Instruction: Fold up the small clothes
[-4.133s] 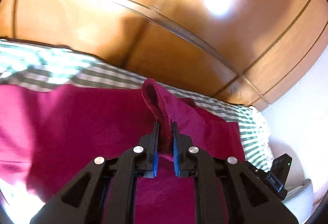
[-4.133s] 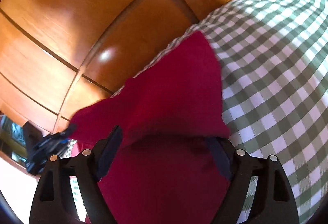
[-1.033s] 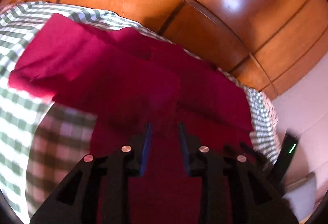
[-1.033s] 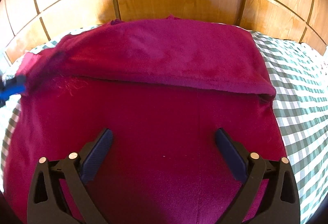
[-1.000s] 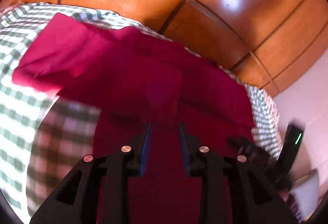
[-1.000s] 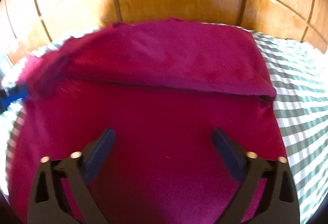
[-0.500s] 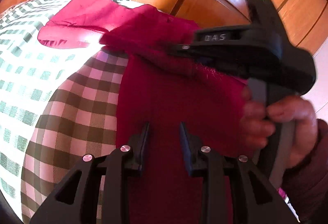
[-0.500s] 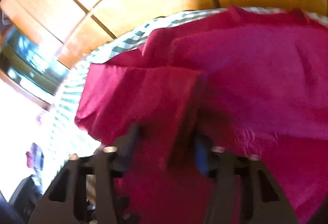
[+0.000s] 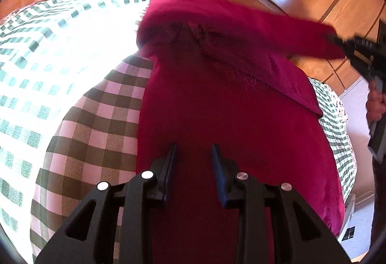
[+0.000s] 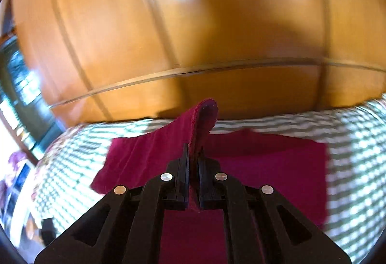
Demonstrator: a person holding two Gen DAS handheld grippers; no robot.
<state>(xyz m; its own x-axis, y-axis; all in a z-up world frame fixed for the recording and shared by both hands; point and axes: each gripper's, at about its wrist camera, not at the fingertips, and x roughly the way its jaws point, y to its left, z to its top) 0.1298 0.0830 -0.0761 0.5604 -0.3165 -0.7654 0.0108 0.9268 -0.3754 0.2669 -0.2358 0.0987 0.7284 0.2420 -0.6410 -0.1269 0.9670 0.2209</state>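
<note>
A crimson garment (image 9: 231, 119) lies on the green-and-white checked bedcover (image 9: 72, 85). In the left wrist view my left gripper (image 9: 194, 155) is open, its jaws apart just above the garment's near part, holding nothing. My right gripper (image 10: 193, 162) is shut on a sleeve or edge of the garment (image 10: 202, 124) and lifts it up off the bed. In the left wrist view that raised sleeve (image 9: 241, 20) stretches across to the right gripper (image 9: 359, 51) at the far right. The rest of the garment (image 10: 277, 167) stays flat.
A wooden panelled wardrobe (image 10: 193, 34) stands right behind the bed. The checked bedcover (image 10: 357, 133) spreads left and right of the garment. A dark window area (image 10: 21, 95) is at the far left. A white wall and the bed's edge (image 9: 349, 191) lie to the right.
My right gripper has closed on the garment's sleeve and raised it, swinging it to the right over the body. My left gripper has stayed open over the near part.
</note>
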